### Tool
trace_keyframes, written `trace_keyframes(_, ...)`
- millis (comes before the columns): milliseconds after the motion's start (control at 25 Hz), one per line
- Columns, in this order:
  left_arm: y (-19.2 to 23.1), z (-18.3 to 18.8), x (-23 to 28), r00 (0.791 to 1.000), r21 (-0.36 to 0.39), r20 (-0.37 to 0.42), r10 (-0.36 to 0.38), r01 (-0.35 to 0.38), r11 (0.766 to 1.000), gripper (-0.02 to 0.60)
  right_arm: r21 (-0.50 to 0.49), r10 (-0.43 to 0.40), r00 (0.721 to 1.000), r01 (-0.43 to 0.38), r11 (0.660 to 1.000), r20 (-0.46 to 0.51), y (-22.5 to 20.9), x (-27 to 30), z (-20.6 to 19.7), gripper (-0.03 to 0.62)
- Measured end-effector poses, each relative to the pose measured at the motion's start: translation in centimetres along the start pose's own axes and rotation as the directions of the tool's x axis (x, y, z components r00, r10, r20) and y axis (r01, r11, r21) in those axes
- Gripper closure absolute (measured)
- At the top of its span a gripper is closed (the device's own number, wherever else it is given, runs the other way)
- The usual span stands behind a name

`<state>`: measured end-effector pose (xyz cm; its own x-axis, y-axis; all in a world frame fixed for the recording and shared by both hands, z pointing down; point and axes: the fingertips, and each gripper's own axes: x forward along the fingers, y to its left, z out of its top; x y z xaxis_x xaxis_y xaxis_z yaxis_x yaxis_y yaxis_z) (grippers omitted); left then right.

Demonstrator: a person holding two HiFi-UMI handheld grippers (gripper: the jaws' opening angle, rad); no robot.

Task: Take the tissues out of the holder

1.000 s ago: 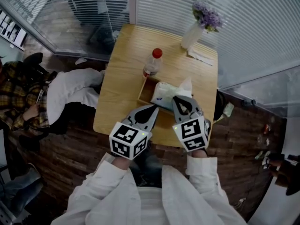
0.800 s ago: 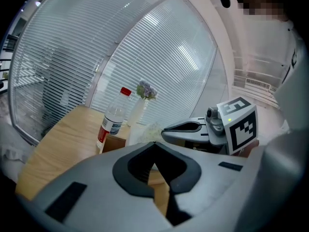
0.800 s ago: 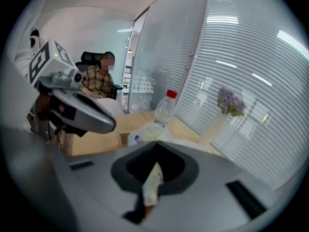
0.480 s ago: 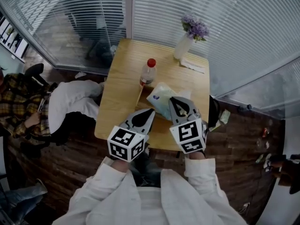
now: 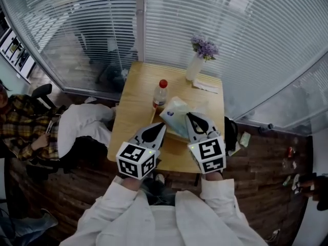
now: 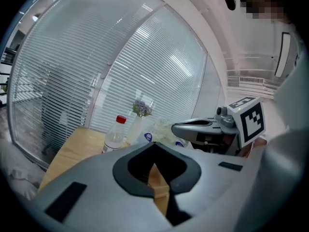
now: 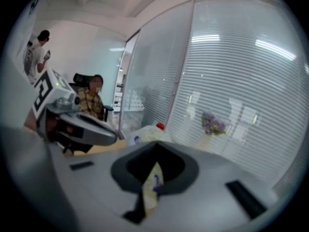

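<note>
**A:** What have the fingers got, nearest first?

**B:** The left gripper [image 5: 155,130] has its fingers clenched on a thin wooden wall, the near edge of the holder [image 6: 158,182]. The right gripper [image 5: 191,118] is just to the right of it. Its fingers are pinched on the near end of the tissue pack [image 5: 174,113], and a strip of the pale wrapper with purple print shows between them.

**A:** Where is the pack, then?

**B:** It runs ahead and to the left of the right fingers, tilted, over the holder and just right of the left fingers. I cannot tell whether its underside is clear of the holder.

**A:** And beyond the fingers?

**B:** A clear bottle [image 5: 160,93] with a red cap stands upright on the wooden counter [image 5: 136,111], just past the pack and a little left of it. Farther on, ahead of the right fingers, a slip of paper [image 5: 207,85] lies flat. Next to it, near the counter's far edge, is a white vase [image 5: 194,67] of purple flowers [image 5: 204,47]. Behind everything are glass walls with slatted blinds [image 5: 246,45].
</note>
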<state>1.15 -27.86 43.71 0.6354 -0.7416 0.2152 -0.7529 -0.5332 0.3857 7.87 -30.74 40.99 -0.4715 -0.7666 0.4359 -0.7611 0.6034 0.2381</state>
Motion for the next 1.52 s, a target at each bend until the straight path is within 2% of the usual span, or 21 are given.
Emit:
trace_keyframes(160,-0.6,1.3,-0.5,1.000,0.040,0.020,-0.010,0.009,0.999,0.574,0.042,-0.014,0.999,0.012,0.999,0.046,0.1,-1.2,1.0,0.583)
trace_keyframes(400,-1.2,3.5,-0.1,0.999,0.091,0.044,-0.028,0.024,0.996,0.574,0.174,-0.031,0.992,0.009,0.985,0.121,-0.8,-2.0,2.1,0.582)
trace_keyframes(640,-2.2,4.9,0.2,0.998,0.120,0.054,-0.045,0.038,0.992,0.574,0.236,-0.057,0.983,0.013,0.972,0.177,-1.5,-3.3,3.0,0.582)
trace_keyframes(840,-2.2,5.6,0.3,0.996,0.133,0.066,-0.055,0.046,0.990,0.574,0.265,-0.095,0.968,0.031,0.964,0.233,-1.4,-4.0,3.5,0.582)
trace_keyframes(1080,-3.1,6.5,-0.1,0.993,0.138,0.093,-0.075,0.061,0.989,0.574,0.316,-0.101,0.952,0.004,0.949,0.289,-1.1,-4.9,4.0,0.582)
trace_keyframes(1280,-3.9,6.6,-0.4,0.992,0.179,0.100,-0.081,0.063,0.982,0.574,0.330,-0.113,0.947,0.008,0.944,0.301,-1.1,-5.2,3.9,0.583)
trace_keyframes(1520,-3.9,5.9,-0.7,0.993,0.179,0.094,-0.067,0.049,0.983,0.574,0.332,-0.117,0.945,0.010,0.943,0.305,-1.0,-5.7,3.6,0.582)
